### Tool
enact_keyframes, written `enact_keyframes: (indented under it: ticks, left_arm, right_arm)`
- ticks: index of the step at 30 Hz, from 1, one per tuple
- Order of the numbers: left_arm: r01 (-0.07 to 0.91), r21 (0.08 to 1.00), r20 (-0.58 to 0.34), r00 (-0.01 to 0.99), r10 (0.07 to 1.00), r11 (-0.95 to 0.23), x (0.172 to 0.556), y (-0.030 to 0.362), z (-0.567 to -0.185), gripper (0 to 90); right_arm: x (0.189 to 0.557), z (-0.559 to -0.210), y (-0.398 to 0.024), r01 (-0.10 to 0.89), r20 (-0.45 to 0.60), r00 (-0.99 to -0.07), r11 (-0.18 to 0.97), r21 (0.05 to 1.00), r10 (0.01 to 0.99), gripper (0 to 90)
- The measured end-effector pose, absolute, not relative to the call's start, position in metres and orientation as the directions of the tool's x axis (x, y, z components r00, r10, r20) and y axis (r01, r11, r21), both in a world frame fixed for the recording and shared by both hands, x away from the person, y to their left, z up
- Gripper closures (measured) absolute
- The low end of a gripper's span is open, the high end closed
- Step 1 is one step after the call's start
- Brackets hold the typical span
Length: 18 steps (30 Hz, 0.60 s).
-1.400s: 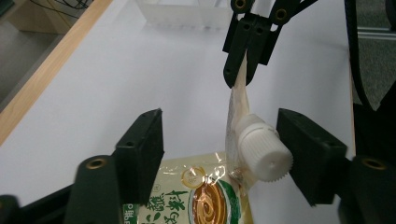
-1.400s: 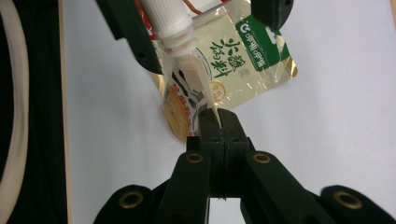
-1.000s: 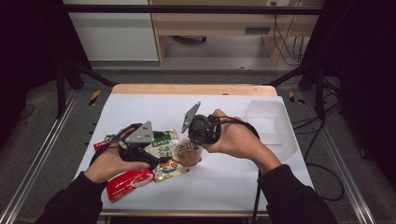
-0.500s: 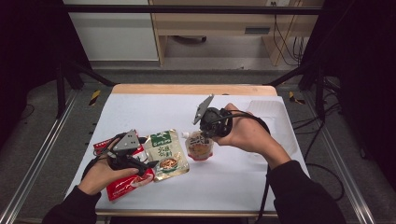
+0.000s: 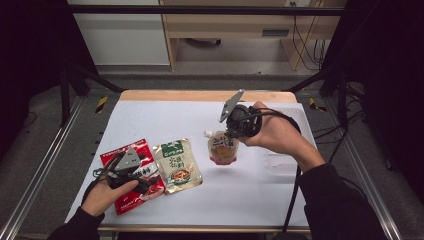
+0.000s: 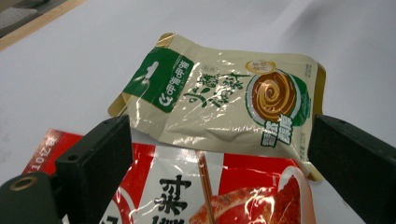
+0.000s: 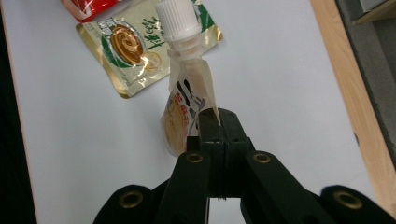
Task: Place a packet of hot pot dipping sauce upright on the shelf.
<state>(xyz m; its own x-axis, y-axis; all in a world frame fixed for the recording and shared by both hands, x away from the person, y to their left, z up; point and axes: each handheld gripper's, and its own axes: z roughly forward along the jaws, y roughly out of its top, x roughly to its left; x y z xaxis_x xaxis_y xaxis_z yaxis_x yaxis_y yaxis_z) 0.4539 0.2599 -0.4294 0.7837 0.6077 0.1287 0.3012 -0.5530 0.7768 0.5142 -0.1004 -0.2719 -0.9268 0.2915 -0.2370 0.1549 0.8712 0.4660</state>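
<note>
From above, my right tool (image 5: 231,134) hangs the spouted pouch (image 5: 222,148) over the tabletop (image 5: 260,200), right of the green-labelled pouch (image 5: 177,164). Along my left tool (image 6: 219,154), the jaws have just spread wide, empty, above the red packet (image 6: 196,191). Along my right tool (image 7: 211,122), the jaws are clamped on the pouch's edge, cap pointing away.

white table (image 5: 165,115) | clear container (image 5: 282,162) at right | grey floor (image 5: 50,130)
</note>
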Motion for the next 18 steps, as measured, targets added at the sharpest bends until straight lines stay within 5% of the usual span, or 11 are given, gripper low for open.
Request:
enact_keyframes:
  ticks: [18]
  left_arm:
    - [0.315, 0.814, 0.161, 0.685, 0.711, -0.488, 0.430, 0.284, -0.437, 6.4]
  right_arm:
    - [0.523, -0.232, -0.160, 0.213, -0.302, -0.871, 0.852, 0.478, 0.387, 90.0]
